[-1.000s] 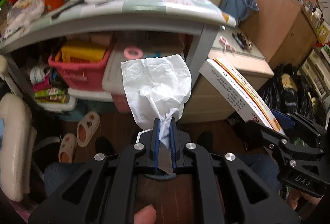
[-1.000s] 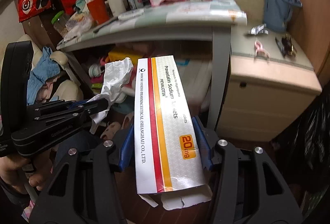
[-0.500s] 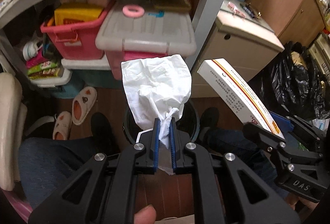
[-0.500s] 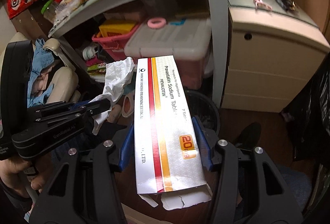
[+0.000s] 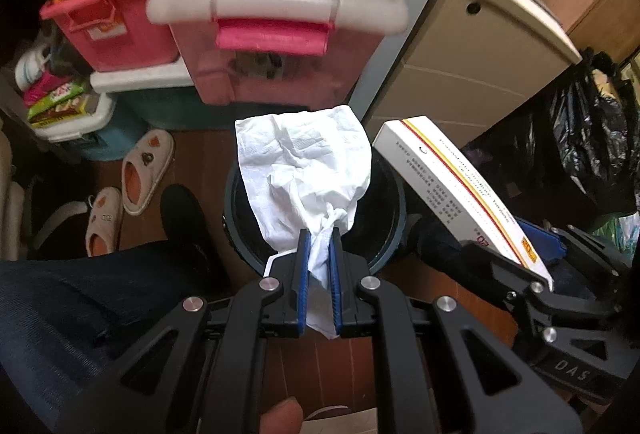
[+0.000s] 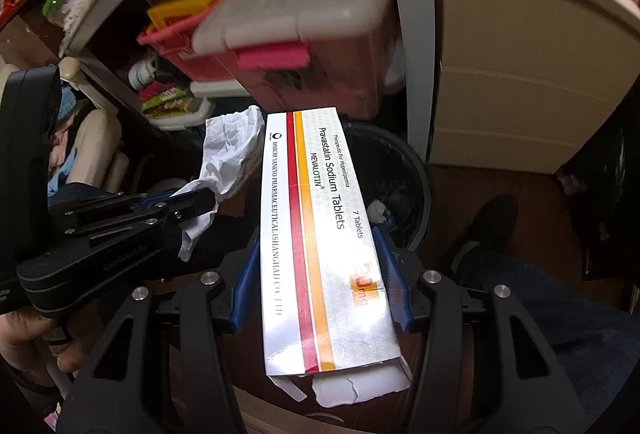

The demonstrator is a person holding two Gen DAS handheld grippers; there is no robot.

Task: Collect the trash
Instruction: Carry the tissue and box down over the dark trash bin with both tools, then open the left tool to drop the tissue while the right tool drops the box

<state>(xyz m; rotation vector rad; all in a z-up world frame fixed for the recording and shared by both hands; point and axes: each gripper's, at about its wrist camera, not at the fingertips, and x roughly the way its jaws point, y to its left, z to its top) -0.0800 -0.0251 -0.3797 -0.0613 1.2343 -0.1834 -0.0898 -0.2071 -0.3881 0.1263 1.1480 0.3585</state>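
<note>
step: I carry both pieces of trash above the bin (image 5: 394,194)
left gripper (image 5: 319,246): pinching the crumpled tissue (image 5: 304,170)
right gripper (image 6: 320,274): clamping the tablet box (image 6: 316,234)
next: spread both over the bin's mouth

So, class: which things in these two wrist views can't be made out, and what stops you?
- Bin contents, left wrist view: the tissue covers its mouth.
- Medicine box dose print, right wrist view: glare washes it out.
- Storage tub, right wrist view: blurred.
- Black bags, left wrist view: cut off by the frame edge.
</note>
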